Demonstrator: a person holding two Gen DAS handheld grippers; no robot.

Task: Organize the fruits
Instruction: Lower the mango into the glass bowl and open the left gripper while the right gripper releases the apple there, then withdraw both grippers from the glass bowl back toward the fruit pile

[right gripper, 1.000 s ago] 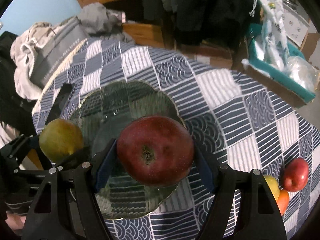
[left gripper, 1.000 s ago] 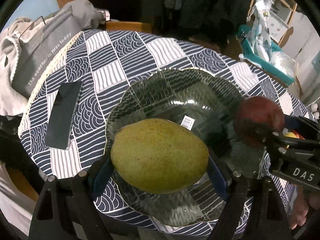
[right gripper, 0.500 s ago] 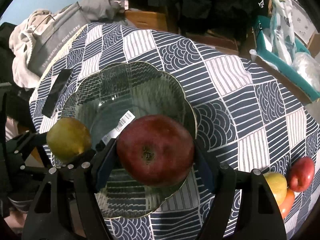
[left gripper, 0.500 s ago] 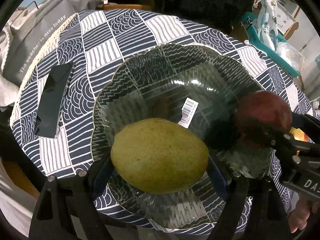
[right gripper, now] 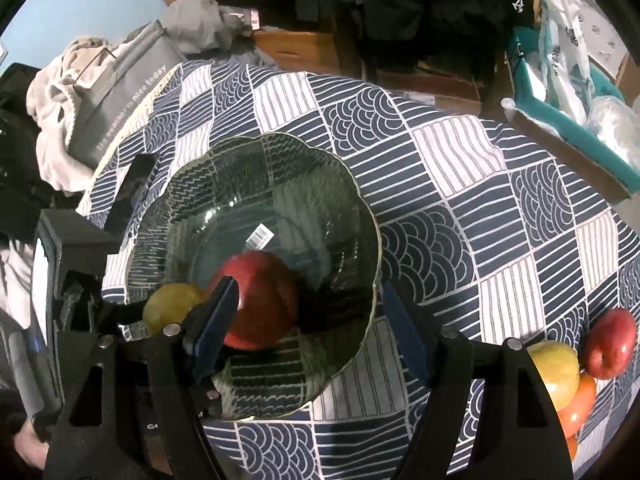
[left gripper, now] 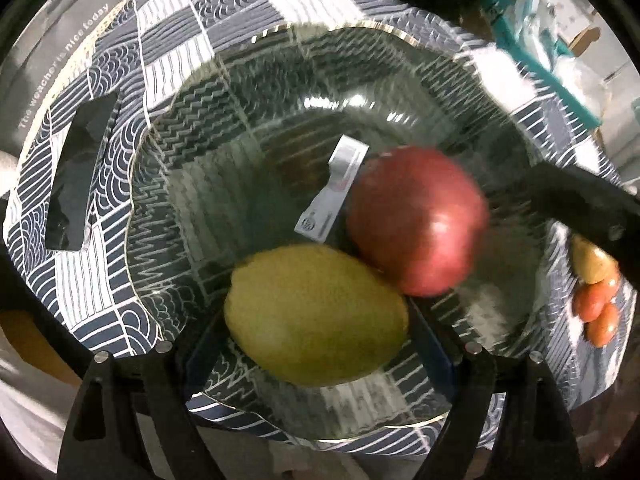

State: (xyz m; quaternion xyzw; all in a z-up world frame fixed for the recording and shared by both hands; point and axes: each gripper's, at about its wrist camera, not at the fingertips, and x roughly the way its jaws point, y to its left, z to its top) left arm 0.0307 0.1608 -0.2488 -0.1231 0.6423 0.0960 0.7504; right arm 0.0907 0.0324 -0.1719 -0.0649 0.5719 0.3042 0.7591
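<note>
A green mango (left gripper: 316, 316) is held between the pads of my left gripper (left gripper: 316, 320), low inside the glass bowl (left gripper: 360, 26). A dark red apple (left gripper: 416, 220) lies loose in the bowl and touches the mango's far right side. In the right wrist view the apple (right gripper: 260, 304) sits in the bowl (right gripper: 280, 136) just past my left finger, with the mango (right gripper: 172, 308) to its left. My right gripper (right gripper: 310, 328) stands open over the bowl's near rim, its pads off the apple. One of its fingers (left gripper: 580, 208) crosses the bowl's right edge.
A barcode sticker (left gripper: 336, 192) lies on the bowl's floor. A red apple (right gripper: 612, 344), a yellow apple (right gripper: 556, 372) and an orange (right gripper: 580, 400) sit together at the table's right. A flat black object (right gripper: 132, 184) lies left of the bowl, beside a grey bag (right gripper: 124, 92).
The red apple has left my right gripper and now lies in the bowl. My left gripper has sunk into the bowl with the mango still in it.
</note>
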